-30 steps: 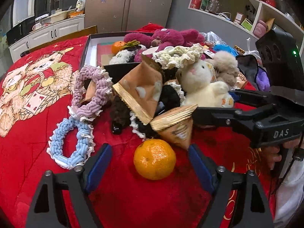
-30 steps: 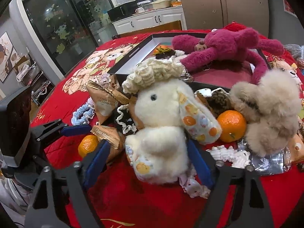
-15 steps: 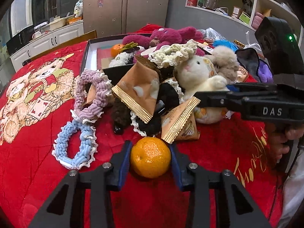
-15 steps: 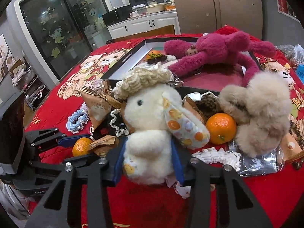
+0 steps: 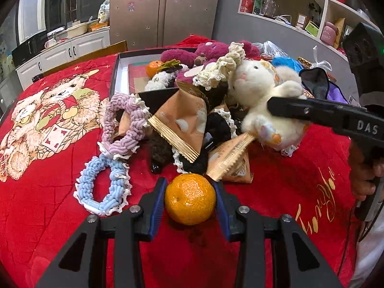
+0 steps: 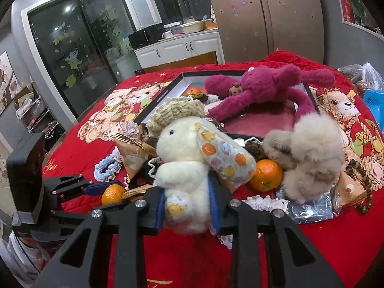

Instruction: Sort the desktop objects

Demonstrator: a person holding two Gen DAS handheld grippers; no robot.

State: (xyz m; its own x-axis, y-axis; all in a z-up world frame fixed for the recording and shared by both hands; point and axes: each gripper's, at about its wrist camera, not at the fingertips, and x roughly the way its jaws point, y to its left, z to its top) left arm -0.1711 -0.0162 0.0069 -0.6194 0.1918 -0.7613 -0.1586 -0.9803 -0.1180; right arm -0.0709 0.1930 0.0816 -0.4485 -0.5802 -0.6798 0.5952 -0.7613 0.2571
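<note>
Red quilted cloth (image 5: 60, 204) covers the desktop, and on it both of my tools have changed within the last second. The left gripper (image 5: 190, 200), which stood wide around the mandarin (image 5: 190, 198) a second ago, has closed, and its blue pads now press the fruit's two sides while it still sits on the cloth just in front of the heap. The right gripper (image 6: 188, 210) has likewise just been closing, and its jaws now pinch the lower body of the white plush rabbit (image 6: 189, 168), which stands a little higher and clearer of the pile than a second ago; in the left view its dark fingers cross the rabbit's middle. I judge that both picks are secured and that carrying each item to its place is the step in hand. The one container in view is the shallow black box (image 6: 163, 96) behind the pile. It holds the magenta plush bear (image 6: 268, 88) sprawled across its floor, a second mandarin (image 5: 153, 68) near the far left corner with a dark olive hair clip (image 5: 171, 63) just beside it, and a small white fuzzy item I cannot identify. Snack packets (image 5: 184, 122), knitted scrunchies (image 5: 105, 187), a third mandarin (image 6: 266, 175) and a beige plush (image 6: 309, 158) remain unsorted outside it.
</note>
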